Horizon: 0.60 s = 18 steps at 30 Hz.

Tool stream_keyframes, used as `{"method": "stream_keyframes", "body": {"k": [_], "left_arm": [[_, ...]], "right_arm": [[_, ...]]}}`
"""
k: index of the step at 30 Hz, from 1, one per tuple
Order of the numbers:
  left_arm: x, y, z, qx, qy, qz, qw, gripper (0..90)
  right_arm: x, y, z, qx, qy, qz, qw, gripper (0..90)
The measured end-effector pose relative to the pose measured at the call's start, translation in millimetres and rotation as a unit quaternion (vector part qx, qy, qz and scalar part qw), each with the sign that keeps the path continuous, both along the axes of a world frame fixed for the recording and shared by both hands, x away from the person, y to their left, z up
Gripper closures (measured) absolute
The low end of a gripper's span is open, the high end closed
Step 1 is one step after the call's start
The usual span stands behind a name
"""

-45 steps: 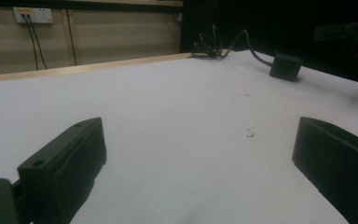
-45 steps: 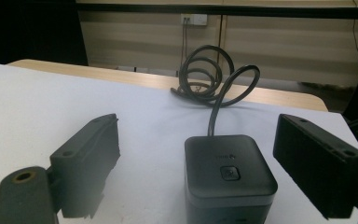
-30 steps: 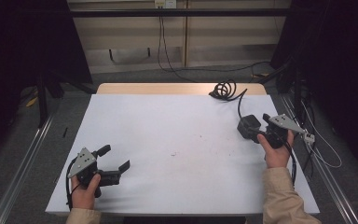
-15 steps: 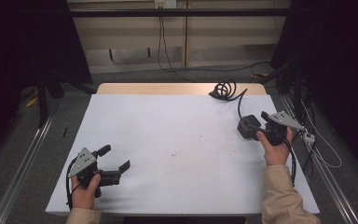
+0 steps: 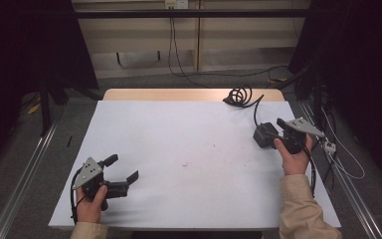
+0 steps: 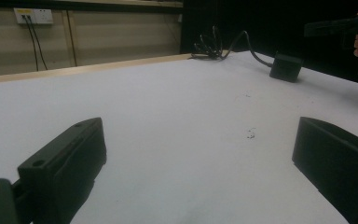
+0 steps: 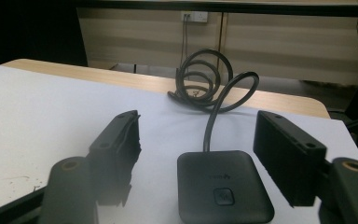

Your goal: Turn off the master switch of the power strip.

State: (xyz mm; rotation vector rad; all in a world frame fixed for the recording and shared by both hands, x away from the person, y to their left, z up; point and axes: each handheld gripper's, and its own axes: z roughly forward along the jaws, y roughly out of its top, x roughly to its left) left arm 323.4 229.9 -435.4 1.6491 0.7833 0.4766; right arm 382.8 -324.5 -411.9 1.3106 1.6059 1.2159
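The flat black box (image 7: 223,191) by the right hand carries a faint line of lettering on its top, too dim to read, with a small square button (image 7: 222,196) just below it. It lies flat on the white desk (image 5: 189,149), out toward three o'clock on the desktop in the high view (image 5: 264,135). A black cable (image 7: 209,126) leaves its far edge and runs to a coil (image 7: 204,81) lying at about one o'clock near the desk's far edge, where the bare wood strip (image 5: 179,94) shows.

The right gripper (image 7: 198,154) is held over the box, seen from above at (image 5: 271,135). Its jaws have just been closing and now stand partly open, one on each side of the box. In the right gripper view there is clear desk between each jaw and the box's sides, so the pads are not pressing on it and nothing is gripped.

The left gripper (image 5: 124,170) sits at about seven o'clock on the desk, held low in the left hand (image 5: 90,204). Its jaws are wide apart with nothing between them but bare white surface, as the left gripper view (image 6: 196,172) shows. From there the box is far off at about one o'clock (image 6: 285,67).

A white wall socket (image 7: 195,17) with a lead plugged in sits on the panelled wall beyond the desk.
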Motion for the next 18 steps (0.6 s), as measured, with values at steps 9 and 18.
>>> {"method": "stream_keyframes", "body": {"k": [9,18], "left_arm": [[0.3,0.0,-0.1,0.0,-0.001,0.0,1.0,2.4],[0.3,-0.8,-0.3,0.0,0.001,-0.001,1.0,2.4]], "right_arm": [[1.8,-1.3,-1.9,-0.001,0.005,0.004,1.0,40.3],[1.8,-4.7,-3.1,-0.009,0.019,0.0,0.9998,50.9]]}}
